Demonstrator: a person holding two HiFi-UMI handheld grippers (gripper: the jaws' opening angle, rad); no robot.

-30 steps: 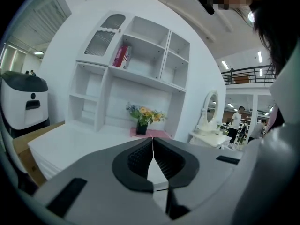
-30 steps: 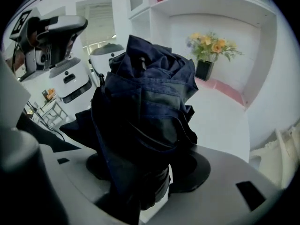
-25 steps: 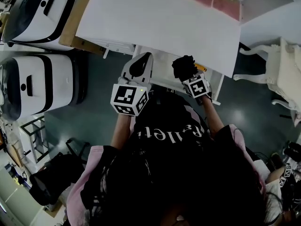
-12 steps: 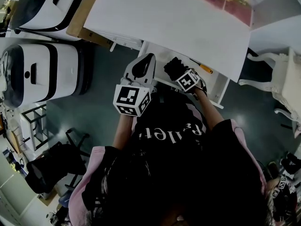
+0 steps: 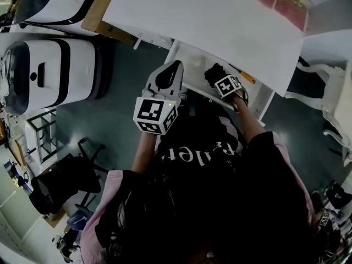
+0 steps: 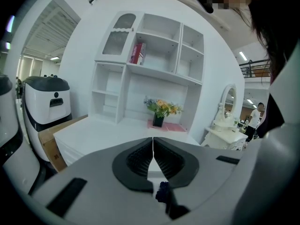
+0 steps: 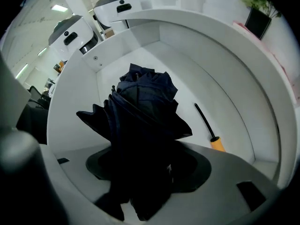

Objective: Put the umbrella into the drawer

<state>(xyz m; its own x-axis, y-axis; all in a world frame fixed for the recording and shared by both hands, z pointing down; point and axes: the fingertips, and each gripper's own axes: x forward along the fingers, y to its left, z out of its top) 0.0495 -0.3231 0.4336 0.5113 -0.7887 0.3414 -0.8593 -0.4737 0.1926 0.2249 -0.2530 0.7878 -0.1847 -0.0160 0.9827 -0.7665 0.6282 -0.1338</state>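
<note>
A dark navy folded umbrella (image 7: pixel 140 121) sticks out from my right gripper (image 7: pixel 145 172), which is shut on its lower part. In the head view the umbrella (image 5: pixel 214 72) and right gripper (image 5: pixel 220 79) hang over the open white drawer (image 5: pixel 190 59) under the desk. The drawer's inner wall (image 7: pixel 187 46) curves around the umbrella's loose folds. My left gripper (image 5: pixel 173 67) is held beside the drawer's front left part. Its jaws (image 6: pixel 153 149) are pressed together with nothing between them.
A thin black tool with an orange handle (image 7: pixel 207 127) lies on the drawer floor to the right of the umbrella, also seen from above (image 5: pixel 245 77). The white desk top (image 5: pixel 209 21) carries flowers (image 6: pixel 161 109). White machines (image 5: pixel 49 70) stand left, a white chair (image 5: pixel 330 92) right.
The right gripper has carried the umbrella a little to the right and further in over the drawer. The left gripper has stayed about where it was, still shut.
</note>
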